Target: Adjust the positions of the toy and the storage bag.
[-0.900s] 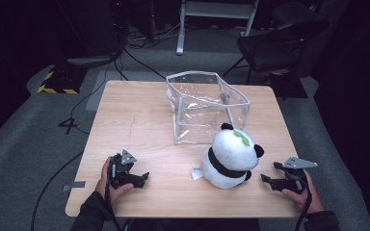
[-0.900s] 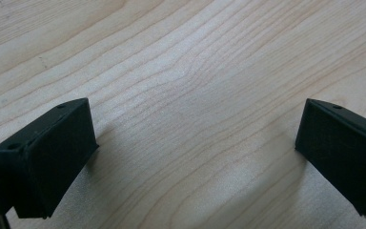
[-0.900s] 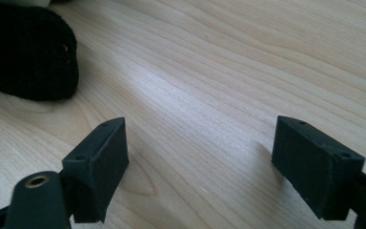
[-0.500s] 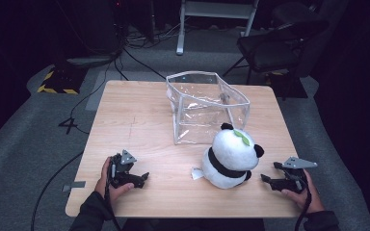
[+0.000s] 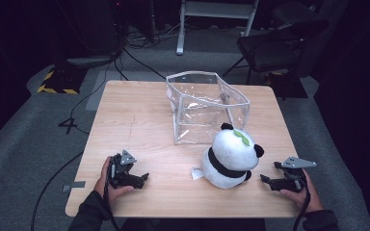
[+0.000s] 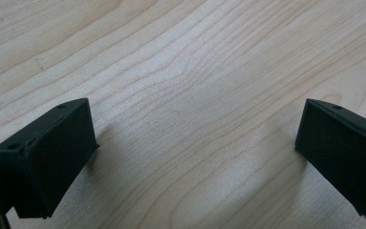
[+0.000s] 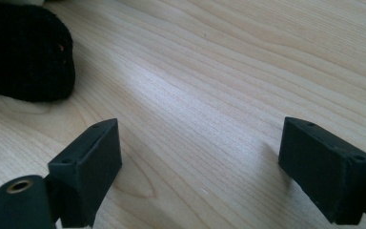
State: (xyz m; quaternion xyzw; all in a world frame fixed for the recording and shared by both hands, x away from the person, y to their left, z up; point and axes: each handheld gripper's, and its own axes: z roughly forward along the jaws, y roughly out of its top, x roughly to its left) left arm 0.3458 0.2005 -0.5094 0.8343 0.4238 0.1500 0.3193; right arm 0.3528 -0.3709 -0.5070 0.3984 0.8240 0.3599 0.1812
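A black-and-white plush panda (image 5: 229,157) with a green leaf on its head sits near the front right of the wooden table (image 5: 139,120). Behind it stands a clear plastic bag-like container (image 5: 206,104), open at the top. My left gripper (image 5: 142,177) rests on the table at the front left, held by a hand, jaws wide apart over bare wood (image 6: 190,138). My right gripper (image 5: 266,179) rests at the front right, just right of the panda, open and empty. The panda's black foot (image 7: 26,52) shows at the upper left of the right gripper view.
A white tag (image 5: 197,174) lies by the panda's left side. Beyond the table stand a dark chair (image 5: 279,43) and a white frame leg (image 5: 179,29) on grey floor, with cables (image 5: 96,91) trailing at the left.
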